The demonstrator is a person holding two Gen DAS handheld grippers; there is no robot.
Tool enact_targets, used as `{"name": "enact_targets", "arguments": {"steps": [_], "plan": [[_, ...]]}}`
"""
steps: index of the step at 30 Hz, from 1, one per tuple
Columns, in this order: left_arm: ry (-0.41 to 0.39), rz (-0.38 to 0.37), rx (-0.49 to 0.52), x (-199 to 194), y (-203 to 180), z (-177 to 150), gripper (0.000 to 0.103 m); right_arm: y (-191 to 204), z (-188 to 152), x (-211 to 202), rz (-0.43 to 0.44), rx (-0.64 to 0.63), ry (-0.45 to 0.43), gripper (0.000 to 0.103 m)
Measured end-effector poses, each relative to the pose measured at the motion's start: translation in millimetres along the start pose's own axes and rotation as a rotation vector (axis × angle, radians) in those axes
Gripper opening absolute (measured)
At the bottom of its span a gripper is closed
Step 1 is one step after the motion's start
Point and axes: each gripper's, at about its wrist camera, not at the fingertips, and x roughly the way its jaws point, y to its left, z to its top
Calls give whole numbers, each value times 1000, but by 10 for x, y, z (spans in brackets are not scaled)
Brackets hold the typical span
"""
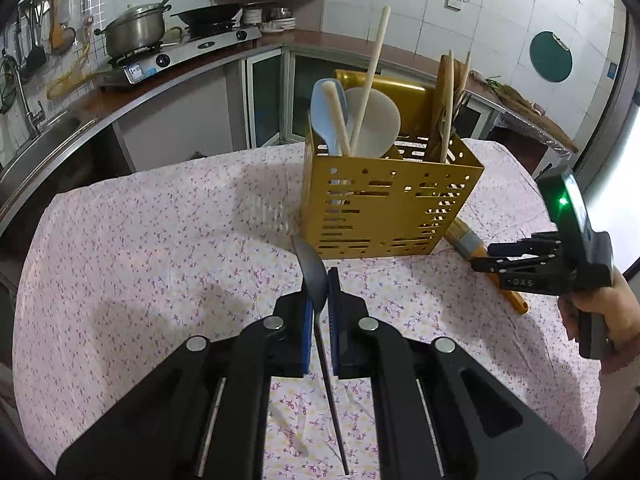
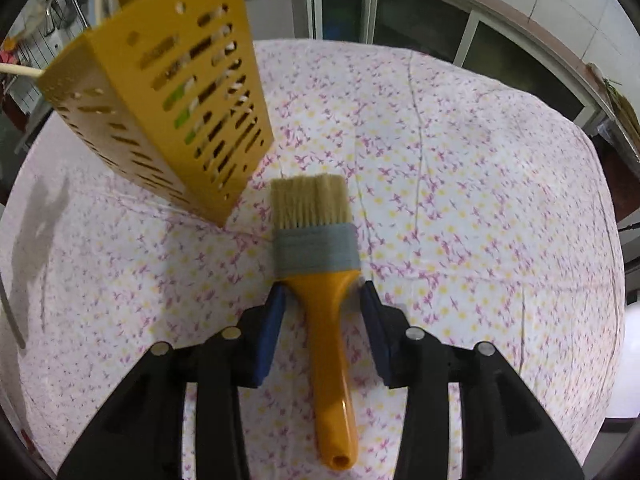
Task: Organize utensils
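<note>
My left gripper (image 1: pixel 320 300) is shut on a dark metal spoon (image 1: pixel 311 276), bowl pointing up toward the holder, handle running back under the jaws. Just ahead stands a yellow perforated utensil holder (image 1: pixel 392 208) (image 2: pixel 180 120) with a blue spoon, a white ladle, wooden sticks and chopsticks in it. My right gripper (image 2: pixel 323 292) (image 1: pixel 486 258) hangs open over a brush (image 2: pixel 320 240) (image 1: pixel 468 242) with an orange handle, grey band and pale bristles, lying flat beside the holder. Its pads stand on either side of the handle's neck with a gap on each side.
A floral cloth (image 1: pixel 160 240) covers the table. Behind it runs a counter with a sink (image 1: pixel 44 140), a gas stove with a steel pot (image 1: pixel 136 32) and a wok, and cabinets. A hand (image 1: pixel 608 312) holds the right gripper at the table's right edge.
</note>
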Motion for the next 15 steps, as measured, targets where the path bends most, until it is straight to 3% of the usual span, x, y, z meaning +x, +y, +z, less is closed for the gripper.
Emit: {"name": "enact_targets", "arguments": {"steps": [1, 7, 15], "plan": [[4, 0, 0, 8, 7, 0, 5, -6, -4, -9, 2, 5, -7, 25], [-8, -2, 0, -33, -21, -14, 5, -98, -216, -325, 45, 46, -119, 22], [-129, -56, -21, -372, -137, 152, 5, -73, -437, -1184, 95, 105, -391, 20]]}}
